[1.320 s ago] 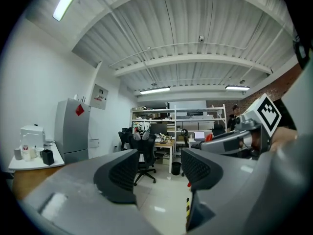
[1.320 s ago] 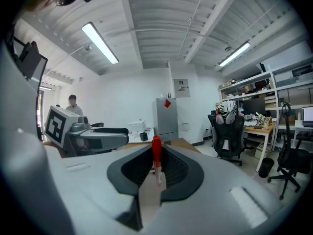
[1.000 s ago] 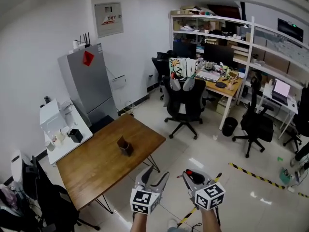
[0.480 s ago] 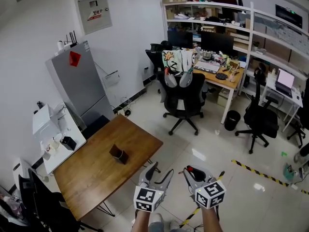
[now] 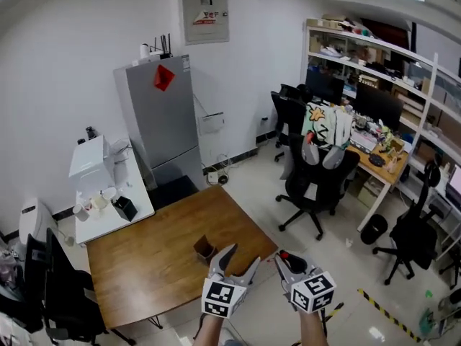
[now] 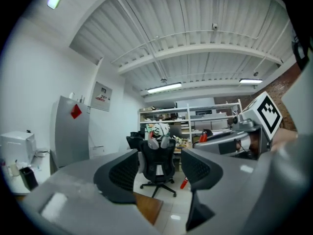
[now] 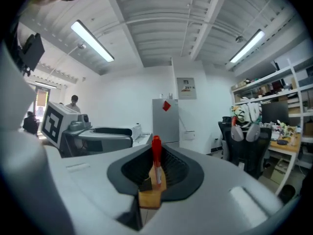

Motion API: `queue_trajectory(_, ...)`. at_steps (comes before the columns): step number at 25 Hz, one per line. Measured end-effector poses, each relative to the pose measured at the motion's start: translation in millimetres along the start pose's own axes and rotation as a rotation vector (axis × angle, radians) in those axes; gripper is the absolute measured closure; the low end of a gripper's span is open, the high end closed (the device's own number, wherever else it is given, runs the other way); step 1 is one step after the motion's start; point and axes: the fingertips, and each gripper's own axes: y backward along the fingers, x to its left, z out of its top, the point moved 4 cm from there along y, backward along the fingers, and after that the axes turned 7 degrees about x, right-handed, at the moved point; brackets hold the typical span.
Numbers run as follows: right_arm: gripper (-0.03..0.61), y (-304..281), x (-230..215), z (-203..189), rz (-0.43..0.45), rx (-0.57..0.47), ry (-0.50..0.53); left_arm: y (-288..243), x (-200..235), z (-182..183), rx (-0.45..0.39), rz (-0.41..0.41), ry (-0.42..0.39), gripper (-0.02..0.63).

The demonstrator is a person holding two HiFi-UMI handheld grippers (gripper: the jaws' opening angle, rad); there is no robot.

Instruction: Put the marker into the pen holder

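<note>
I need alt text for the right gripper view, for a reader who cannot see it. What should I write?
The right gripper holds a red-capped marker upright between its closed black jaws. Beyond it are a brown wooden table, a tall grey refrigerator, and the left gripper at the left.

Nothing here can really be read: the wall box (image 5: pixel 205 16) carries a red label too small to make out (likewise the red diamond sticker (image 5: pixel 163 77) on the fridge (image 5: pixel 169 128)).
</note>
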Motion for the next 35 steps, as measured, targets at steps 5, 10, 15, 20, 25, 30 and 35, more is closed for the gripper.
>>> queue_trajectory(5,0.526,-92,25,33,0.138,0.025,0.084,19,101,2,-0.056,0.21,0.076,0.35)
queue_trajectory(10,0.526,-168,55,30,0.288,0.087,0.116,43,168,-23,-0.034,0.385,0.138,0.35)
queue_trajectory(15,0.526,-223,68,23,0.43,0.149,0.156,50,199,-43,0.006,0.526,0.175,0.35)
queue_trajectory(20,0.526,-274,70,-3,0.538,0.248,0.186,51,216,-52,0.022,0.633,0.212,0.351)
queue_trajectory(25,0.526,-325,72,-51,0.571,0.335,0.238,51,231,-72,0.048,0.7,0.258,0.351)
queue_trajectory(30,0.526,-356,77,-106,0.599,0.404,0.266,46,238,-107,0.097,0.722,0.325,0.351)
queue_trajectory(35,0.526,-375,81,-155,0.6,0.483,0.302,44,240,-134,0.131,0.729,0.384,0.351)
